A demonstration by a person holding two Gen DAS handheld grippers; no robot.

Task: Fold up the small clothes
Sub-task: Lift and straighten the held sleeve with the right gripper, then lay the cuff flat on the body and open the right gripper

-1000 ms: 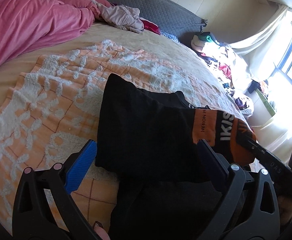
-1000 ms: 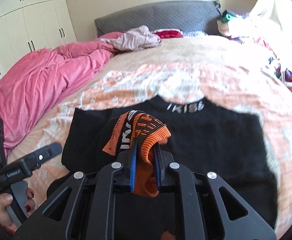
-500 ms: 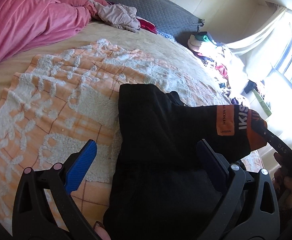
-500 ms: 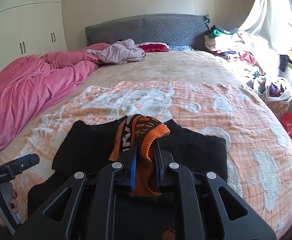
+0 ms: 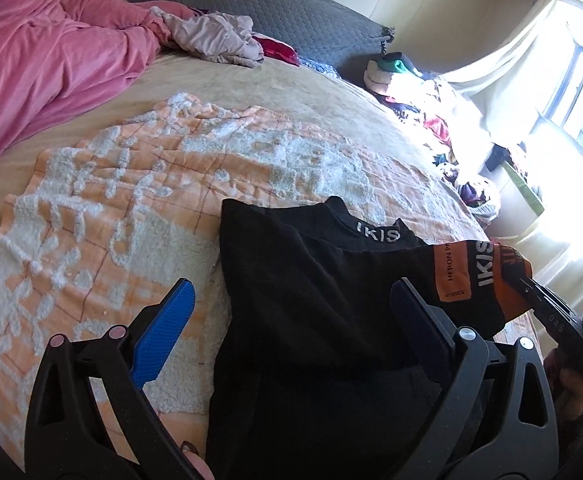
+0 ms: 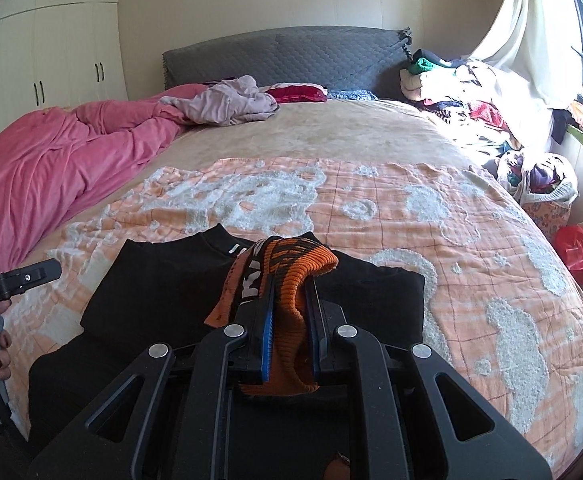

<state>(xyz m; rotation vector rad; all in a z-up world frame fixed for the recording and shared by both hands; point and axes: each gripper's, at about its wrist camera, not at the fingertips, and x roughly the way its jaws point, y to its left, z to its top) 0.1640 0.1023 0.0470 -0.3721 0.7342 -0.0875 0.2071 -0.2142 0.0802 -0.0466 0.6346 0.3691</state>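
Clamping a ribbed orange cuff [image 6: 291,344] between its blue-padded jaws, the right gripper [image 6: 289,326] is lifting that knit edge above the black garment [image 6: 163,292]. The left gripper [image 5: 291,312] is hanging spread wide, gripping nothing, its textured blue pad [image 5: 159,332] over the blanket and its other finger over black fabric. The garment is lying on the near part of the bed, its collar with white lettering [image 5: 377,234] pointing away. Beneath it, an orange quilted blanket [image 6: 371,208] with tufted white patches is spreading flat, offering open room to the right. Farther back, a rumpled pink cover [image 6: 51,168] is bunching at left, and a grey padded headboard [image 6: 291,56] is closing the far edge.
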